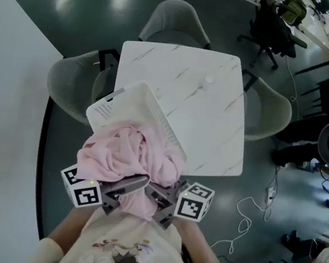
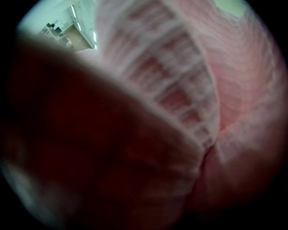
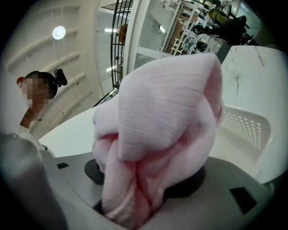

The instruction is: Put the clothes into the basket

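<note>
A pink garment (image 1: 129, 153) hangs bunched over the near end of a white perforated basket (image 1: 125, 105), which sits on the near-left corner of the white marble-look table (image 1: 200, 102). My left gripper (image 1: 127, 189) and right gripper (image 1: 159, 199) sit side by side at the cloth's near edge, each clamped on a fold. In the right gripper view the garment (image 3: 166, 126) is wedged between the grey jaws of the right gripper (image 3: 135, 206), with the basket (image 3: 245, 126) beyond. Pink fabric (image 2: 180, 90) smothers the left gripper view, hiding its jaws.
Grey chairs stand around the table at the far side (image 1: 177, 20), left (image 1: 72, 84) and right (image 1: 268, 111). A black office chair (image 1: 275, 28) and floor cables (image 1: 251, 211) lie to the right. A person (image 3: 38, 96) appears at the left of the right gripper view.
</note>
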Motion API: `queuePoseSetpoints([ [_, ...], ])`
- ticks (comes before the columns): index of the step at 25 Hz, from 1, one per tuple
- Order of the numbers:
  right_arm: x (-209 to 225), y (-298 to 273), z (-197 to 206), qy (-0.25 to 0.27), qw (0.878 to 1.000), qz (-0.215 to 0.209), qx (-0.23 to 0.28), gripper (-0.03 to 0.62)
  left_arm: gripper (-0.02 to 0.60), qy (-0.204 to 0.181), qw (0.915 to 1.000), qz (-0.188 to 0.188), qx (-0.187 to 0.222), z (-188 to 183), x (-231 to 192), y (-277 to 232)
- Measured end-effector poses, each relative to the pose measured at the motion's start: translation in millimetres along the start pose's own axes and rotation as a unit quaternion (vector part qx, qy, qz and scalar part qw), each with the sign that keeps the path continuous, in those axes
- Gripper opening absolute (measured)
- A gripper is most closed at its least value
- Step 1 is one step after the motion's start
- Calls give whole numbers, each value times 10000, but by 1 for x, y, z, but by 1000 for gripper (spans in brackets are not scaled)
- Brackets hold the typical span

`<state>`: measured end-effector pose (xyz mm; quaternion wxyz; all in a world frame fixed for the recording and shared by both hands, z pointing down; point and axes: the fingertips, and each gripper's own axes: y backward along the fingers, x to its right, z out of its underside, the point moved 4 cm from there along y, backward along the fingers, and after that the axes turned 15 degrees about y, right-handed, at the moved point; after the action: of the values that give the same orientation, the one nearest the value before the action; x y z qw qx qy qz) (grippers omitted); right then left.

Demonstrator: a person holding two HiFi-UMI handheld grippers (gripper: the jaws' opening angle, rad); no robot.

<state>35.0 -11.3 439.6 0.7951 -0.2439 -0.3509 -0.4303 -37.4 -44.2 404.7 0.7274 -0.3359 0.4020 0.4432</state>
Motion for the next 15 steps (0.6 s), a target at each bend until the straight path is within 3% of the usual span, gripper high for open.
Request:
queuePoseSetpoints([
  [3,17,-8,-5,-64,9997,167,-137,278,479,75,9999,-107,89,-8,-16,-8],
  [6,35,-17,-7,-55,9987,410,-301,278,438,60,9996,-202,166,-16,-33,-13],
  [15,80,-43,-4,-330,9929,891,-721,278,437,621,9946,-746,358,-29,-89,-21],
])
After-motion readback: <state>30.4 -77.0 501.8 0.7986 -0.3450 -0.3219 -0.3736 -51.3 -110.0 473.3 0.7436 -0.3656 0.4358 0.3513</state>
